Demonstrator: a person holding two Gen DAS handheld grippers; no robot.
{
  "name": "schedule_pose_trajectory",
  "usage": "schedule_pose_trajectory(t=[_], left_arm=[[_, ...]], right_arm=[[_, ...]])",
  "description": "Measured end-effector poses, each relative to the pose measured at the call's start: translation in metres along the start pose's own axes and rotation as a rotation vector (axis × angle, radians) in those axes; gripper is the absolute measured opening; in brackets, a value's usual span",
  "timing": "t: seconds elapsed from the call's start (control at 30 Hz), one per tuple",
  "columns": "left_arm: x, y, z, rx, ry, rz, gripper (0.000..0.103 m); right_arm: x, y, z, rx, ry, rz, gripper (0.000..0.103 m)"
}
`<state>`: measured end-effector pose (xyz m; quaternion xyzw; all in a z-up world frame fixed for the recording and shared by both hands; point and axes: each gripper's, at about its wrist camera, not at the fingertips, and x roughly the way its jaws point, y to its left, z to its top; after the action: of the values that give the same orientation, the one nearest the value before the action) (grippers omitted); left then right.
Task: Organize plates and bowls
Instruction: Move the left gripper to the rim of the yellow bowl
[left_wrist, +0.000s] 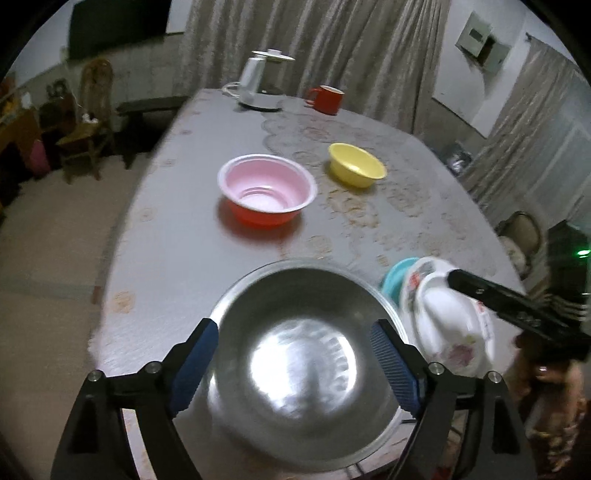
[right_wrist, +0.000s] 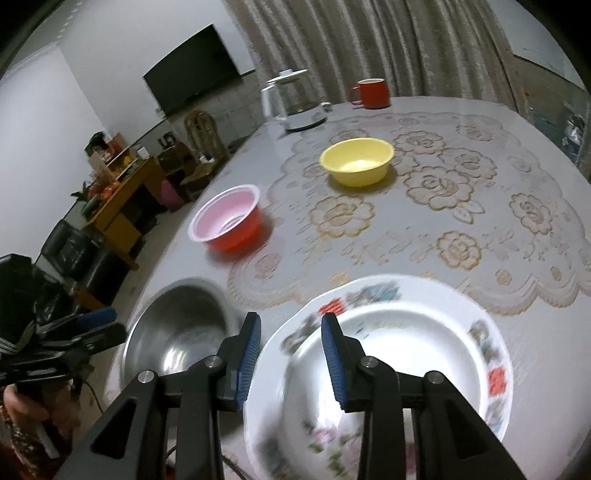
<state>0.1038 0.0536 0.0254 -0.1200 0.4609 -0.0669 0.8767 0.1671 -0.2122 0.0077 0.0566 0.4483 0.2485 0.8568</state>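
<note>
1. Left wrist view: nearest the lens, the left gripper (left_wrist: 291, 363), with ribbed blue pads on black fingers, has its jaws wide apart over a shiny round stainless-steel bowl (left_wrist: 295, 369); the pads hang clear of the rim and grip nothing.
2. Beyond it a red plastic bowl with a pale pink inside (left_wrist: 266, 189) and a yellow plastic bowl (left_wrist: 356, 164) sit well apart on the grey patterned tablecloth (left_wrist: 177, 206).
3. At right, a white floral deep plate (left_wrist: 448, 317) overlaps a teal dish (left_wrist: 395, 278); the table edge curves close on the left.
4. Right wrist view: the right gripper (right_wrist: 291, 360) has its jaws narrowly parted, straddling the near-left rim of the white floral deep plate (right_wrist: 406, 354); whether the pads press it I cannot tell.
5. The steel bowl (right_wrist: 181, 332) lies just left; lace cloth (right_wrist: 461, 206) spreads bare ahead.
</note>
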Motion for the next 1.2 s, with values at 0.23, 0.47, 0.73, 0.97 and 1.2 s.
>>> schedule_pose_trajectory(t=[0.23, 0.47, 0.73, 0.97, 1.2], left_arm=[[0.021, -0.035, 0.033, 0.072, 0.009, -0.018, 0.088], [0.045, -0.059, 0.072, 0.076, -0.004, -0.02, 0.093], [0.069, -0.074, 0.108, 0.064, -0.028, -0.018, 0.093], [0.08, -0.073, 0.128, 0.02, -0.044, -0.015, 0.093], [0.101, -0.074, 0.141, 0.013, -0.033, 0.011, 0.093]], right_arm=[[0.013, -0.025, 0.03, 0.006, 0.0, -0.007, 0.039], [0.031, -0.06, 0.076, 0.009, -0.003, -0.087, 0.039], [0.069, -0.106, 0.117, 0.115, 0.001, -0.119, 0.039], [0.104, -0.141, 0.142, 0.347, 0.003, -0.035, 0.045], [0.142, -0.138, 0.166, 0.35, 0.032, -0.016, 0.045]])
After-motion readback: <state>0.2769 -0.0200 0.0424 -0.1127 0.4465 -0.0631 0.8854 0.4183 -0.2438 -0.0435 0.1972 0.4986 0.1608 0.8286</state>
